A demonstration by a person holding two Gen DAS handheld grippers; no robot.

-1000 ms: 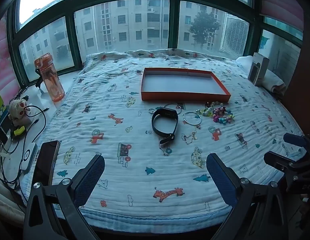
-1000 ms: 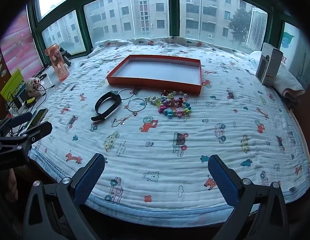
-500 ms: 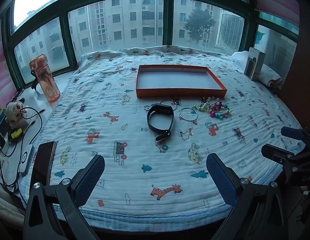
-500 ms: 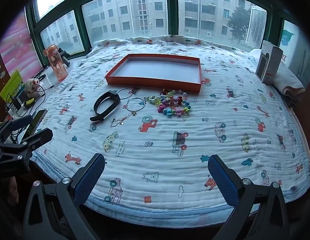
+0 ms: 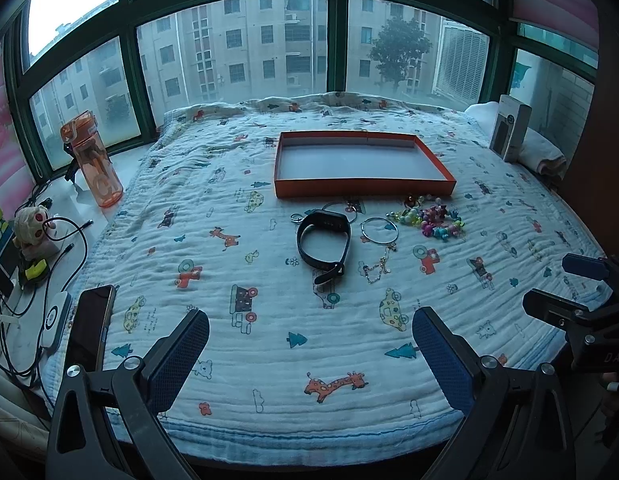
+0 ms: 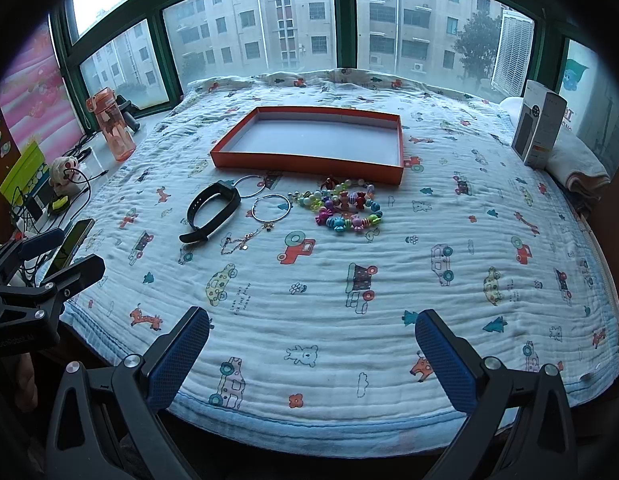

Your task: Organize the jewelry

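Jewelry lies on the blanket [image 5: 269,344], just in front of the orange tray [image 5: 361,162]: a black band [image 5: 323,240], two rings [image 5: 379,230], a thin chain [image 5: 377,268] and bright beads [image 5: 429,220]. Left gripper [image 5: 309,344] and right gripper [image 6: 311,346] are both wide open, holding nothing, well apart from it all.

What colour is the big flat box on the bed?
The box is orange outside, grey inside; the right wrist view shows it best.
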